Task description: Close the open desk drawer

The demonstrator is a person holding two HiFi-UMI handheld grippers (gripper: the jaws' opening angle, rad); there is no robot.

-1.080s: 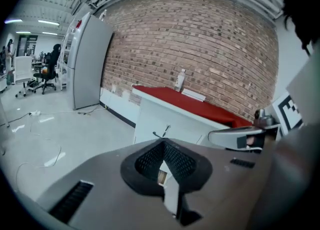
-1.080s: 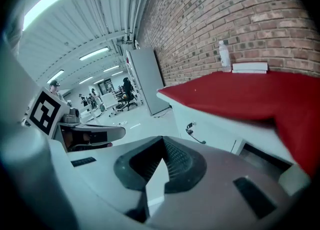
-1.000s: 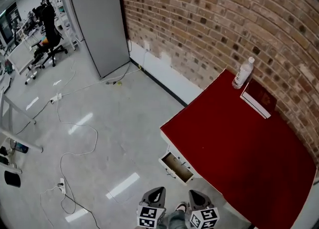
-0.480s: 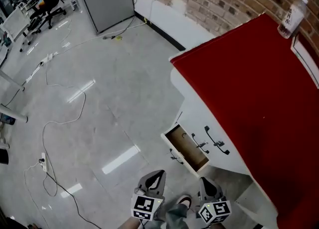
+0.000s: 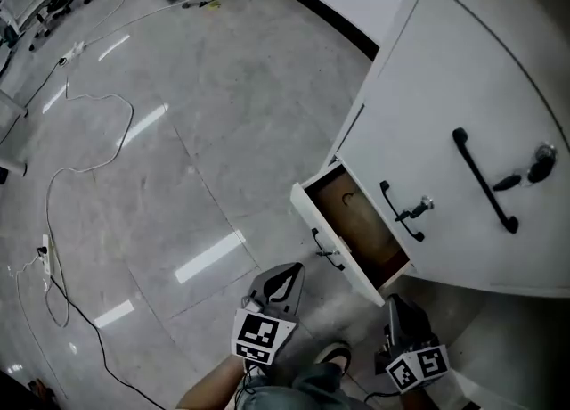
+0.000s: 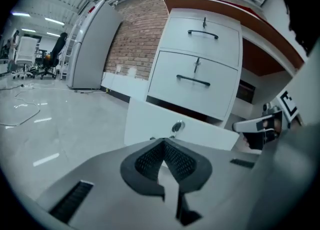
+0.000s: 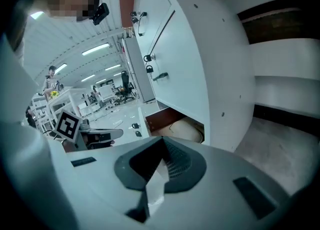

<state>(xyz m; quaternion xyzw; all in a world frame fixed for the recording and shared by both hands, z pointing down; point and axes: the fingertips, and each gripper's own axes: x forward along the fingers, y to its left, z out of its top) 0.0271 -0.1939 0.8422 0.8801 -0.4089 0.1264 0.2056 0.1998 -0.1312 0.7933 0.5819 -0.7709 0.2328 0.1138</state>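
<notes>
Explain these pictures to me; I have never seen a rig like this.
No robot here: a person holds a grey two-jaw tool in each hand, the left tool and the right tool. The downward picture comes from a camera on the person's head; the other two come from cameras riding on each tool. Both tools have their jaws together and hold nothing. Before them, on a glossy grey floor, stands a white desk cabinet with its lowest brown-lined drawer pulled open.
</notes>
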